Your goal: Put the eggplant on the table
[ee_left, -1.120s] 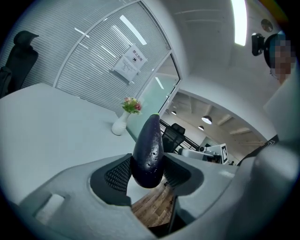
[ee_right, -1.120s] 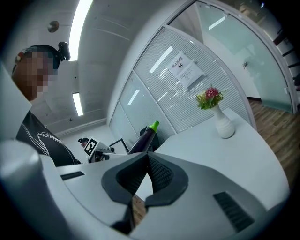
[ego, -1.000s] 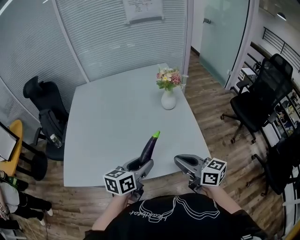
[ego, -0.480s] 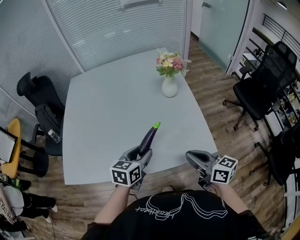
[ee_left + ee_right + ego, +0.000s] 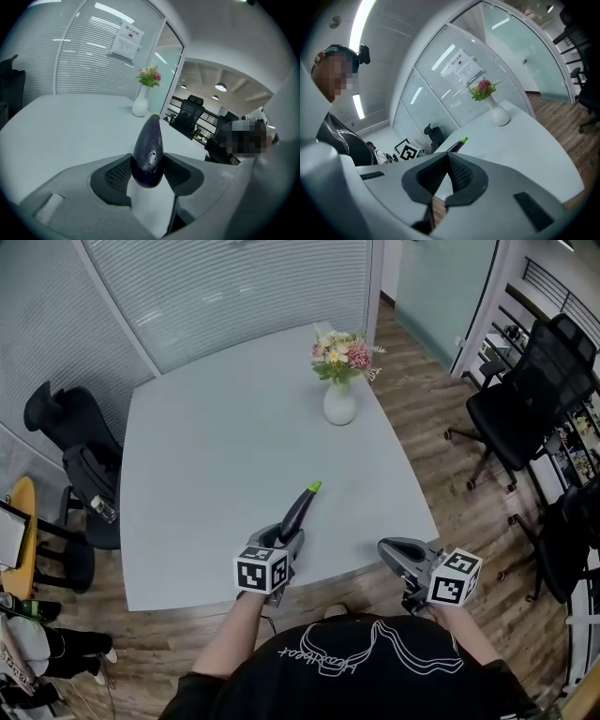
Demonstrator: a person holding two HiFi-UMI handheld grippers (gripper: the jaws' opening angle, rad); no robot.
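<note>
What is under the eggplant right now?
Bare table lies under the eggplant, held by the left gripper. Its jaws cover the lower end, so contact cannot be told.

head: steeply down onto table (image 5: 216,446) | gripper views: low, near, across it | 3 share vase (image 5: 339,404)

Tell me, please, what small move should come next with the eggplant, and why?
Probably lower the left gripper toward the table: its jaws clamp the eggplant, which tilts up above the near edge, apparently not yet resting on it.
</note>
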